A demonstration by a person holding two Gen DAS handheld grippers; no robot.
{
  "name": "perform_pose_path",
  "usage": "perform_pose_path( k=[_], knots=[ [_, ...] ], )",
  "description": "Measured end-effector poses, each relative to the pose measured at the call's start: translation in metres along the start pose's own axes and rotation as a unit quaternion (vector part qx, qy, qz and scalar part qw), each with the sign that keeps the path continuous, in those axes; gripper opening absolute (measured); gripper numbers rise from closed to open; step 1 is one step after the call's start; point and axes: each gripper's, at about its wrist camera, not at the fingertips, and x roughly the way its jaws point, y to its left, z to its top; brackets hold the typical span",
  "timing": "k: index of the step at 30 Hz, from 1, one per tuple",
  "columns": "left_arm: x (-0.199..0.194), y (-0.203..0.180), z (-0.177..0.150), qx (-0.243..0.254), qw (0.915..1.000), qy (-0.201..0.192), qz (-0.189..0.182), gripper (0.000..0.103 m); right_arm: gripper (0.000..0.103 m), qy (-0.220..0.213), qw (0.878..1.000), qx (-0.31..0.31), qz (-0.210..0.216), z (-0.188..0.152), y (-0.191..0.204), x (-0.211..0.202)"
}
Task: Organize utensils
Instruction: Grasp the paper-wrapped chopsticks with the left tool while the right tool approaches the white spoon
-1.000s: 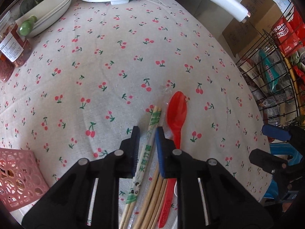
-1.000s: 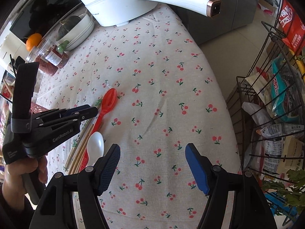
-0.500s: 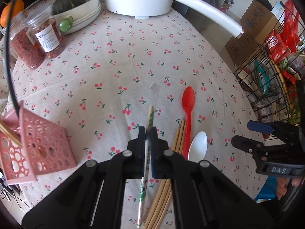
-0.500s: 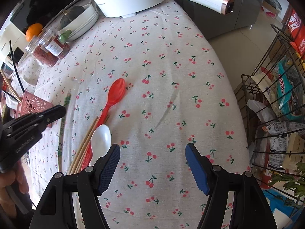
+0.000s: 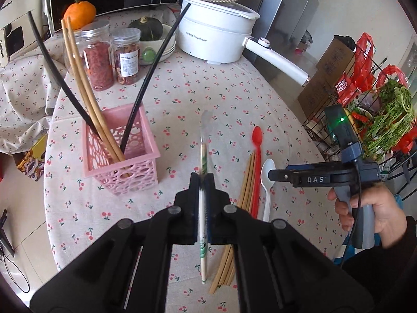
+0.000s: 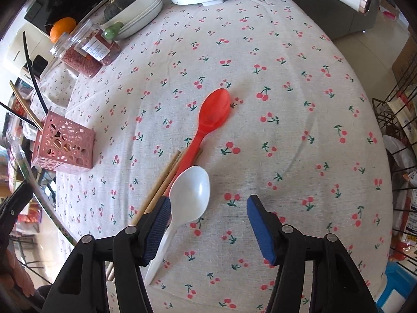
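Note:
My left gripper [image 5: 202, 180] is shut on a paper-wrapped pair of chopsticks [image 5: 203, 151], held in the air above the cherry-print cloth. Just to its left stands the pink basket [image 5: 120, 154], with wooden chopsticks and black sticks in it. Bare wooden chopsticks [image 6: 161, 182], a red spoon [image 6: 211, 114] and a white spoon [image 6: 190, 195] lie side by side on the cloth. My right gripper [image 6: 208, 206] hangs low over the white spoon. Its jaws are closing, and the spoon's bowl lies between them beside the left finger [image 6: 159, 216]; the pads do not press on it.
A white electric pot [image 5: 216, 36] with a long handle stands at the back. Beside it are two jars [image 5: 100, 57], stacked bowls with a squash [image 5: 146, 28], and an orange. A wire rack [image 5: 378, 104] of groceries stands off the table's right edge.
The left gripper shut on the wrapped chopsticks, lifted them off the cloth and swung toward the pink basket. The right gripper came down over the white spoon and its jaws narrowed.

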Motion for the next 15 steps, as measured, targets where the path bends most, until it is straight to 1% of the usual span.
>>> perform_pose_path(
  k=[2, 3, 5, 7, 11, 12, 14, 15],
  knots=[
    [-0.004, 0.003, -0.002, 0.004, 1.0, -0.006, 0.003, 0.005, 0.047, 0.003, 1.0, 0.002, 0.005, -0.001, 0.003, 0.005],
    [-0.005, 0.005, -0.004, 0.004, 1.0, -0.005, 0.002, 0.005, 0.047, 0.001, 1.0, 0.002, 0.004, -0.001, 0.004, 0.006],
    [-0.006, 0.009, -0.005, 0.003, 1.0, -0.003, 0.002, 0.005, 0.039, -0.007, 1.0, -0.001, 0.005, 0.0, 0.006, 0.006],
    [-0.009, 0.014, -0.007, -0.003, 1.0, -0.004, 0.0, 0.005, 0.035, -0.008, 1.0, -0.002, 0.008, 0.002, 0.007, 0.009],
    [-0.014, 0.02, -0.006, -0.01, 0.9999, -0.011, -0.001, 0.005, 0.019, -0.011, 1.0, -0.015, 0.01, 0.005, 0.012, 0.013],
    [-0.016, 0.021, -0.006, -0.012, 0.9998, -0.013, 0.0, 0.005, 0.017, -0.011, 1.0, -0.02, 0.009, 0.005, 0.014, 0.014],
    [-0.017, 0.023, -0.006, -0.015, 0.9998, -0.016, 0.001, 0.005, 0.009, -0.011, 0.999, -0.028, 0.009, 0.006, 0.015, 0.016],
    [-0.018, 0.024, -0.007, -0.016, 0.9997, -0.018, 0.003, 0.005, 0.008, -0.01, 0.999, -0.031, 0.011, 0.006, 0.015, 0.017]
  ],
)
